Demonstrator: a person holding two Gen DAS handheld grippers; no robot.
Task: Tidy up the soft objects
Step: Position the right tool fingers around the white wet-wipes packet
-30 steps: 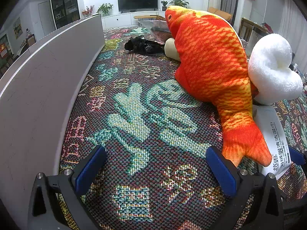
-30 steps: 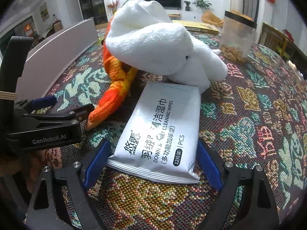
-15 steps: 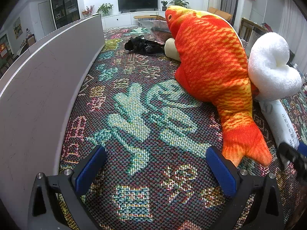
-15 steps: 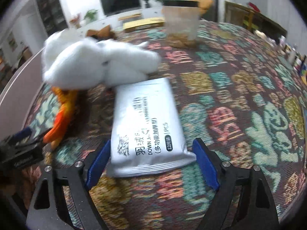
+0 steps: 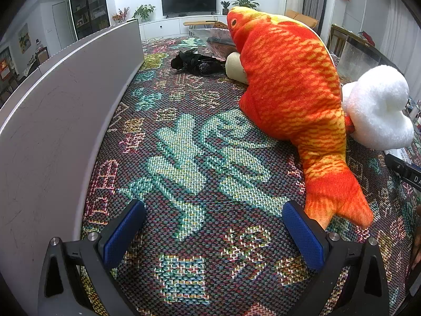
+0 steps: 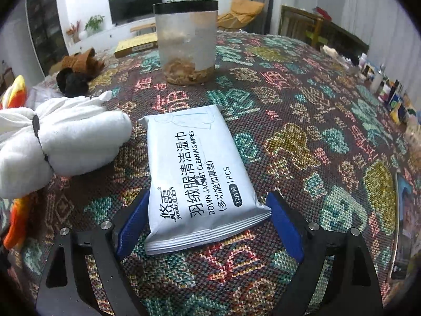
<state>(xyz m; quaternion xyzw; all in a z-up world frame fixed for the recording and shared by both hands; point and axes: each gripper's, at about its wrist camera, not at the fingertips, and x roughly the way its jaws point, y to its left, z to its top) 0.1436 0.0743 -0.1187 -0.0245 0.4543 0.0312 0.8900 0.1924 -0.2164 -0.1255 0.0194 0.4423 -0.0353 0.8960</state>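
A big orange plush fish (image 5: 289, 79) lies on the patterned tablecloth (image 5: 184, 158), its tail beside the right finger of my left gripper (image 5: 213, 226), which stands open and empty. A white plush toy (image 5: 376, 108) leans on the fish and also shows in the right wrist view (image 6: 65, 137). A white pack of wet wipes (image 6: 194, 168) lies flat on the cloth. Its near end is between the blue pads of my right gripper (image 6: 208, 218), whose jaws are opening. The pack's edges sit right at both pads.
A grey panel (image 5: 65, 105) walls the left side. Black fabric (image 5: 197, 63) and a cream object (image 5: 235, 65) lie behind the fish. A clear jar with a black lid (image 6: 186, 42), a yellow box (image 6: 136, 44), a brown-and-black soft thing (image 6: 76, 73) and small bottles (image 6: 389, 92) stand farther off.
My right gripper has swung to the right with the wipes pack between its jaws, away from the fish's tail. The pack has nearly left the left wrist view. The left gripper has stayed still.
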